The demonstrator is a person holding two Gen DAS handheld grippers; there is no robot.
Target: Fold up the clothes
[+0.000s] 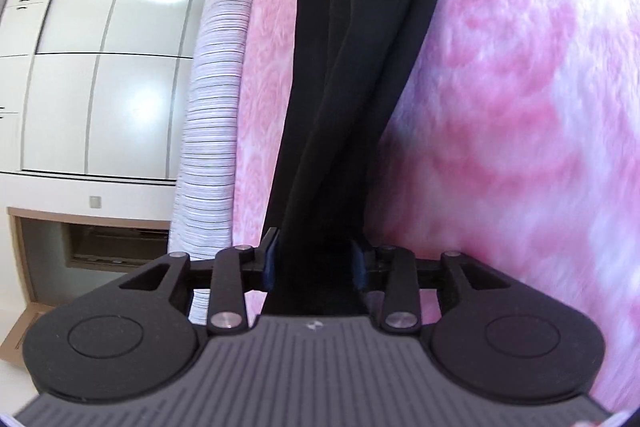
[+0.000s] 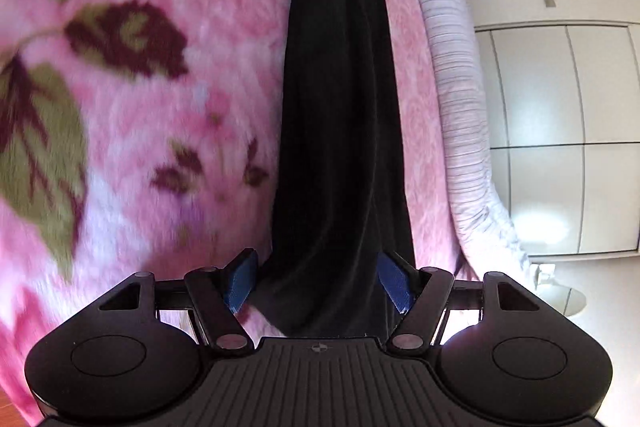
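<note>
Ribbed black tongs straddle smooth black garment

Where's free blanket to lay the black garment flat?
Open pink blanket on the far side of the black garment from the bed edge. Crowded: only a narrow blanket strip between garment and striped sheet at the edge.

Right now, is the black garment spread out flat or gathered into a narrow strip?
Gathered into a narrow strip: the black garment runs as a long creased band across the pink floral blanket, with lengthwise folds visible.
</note>
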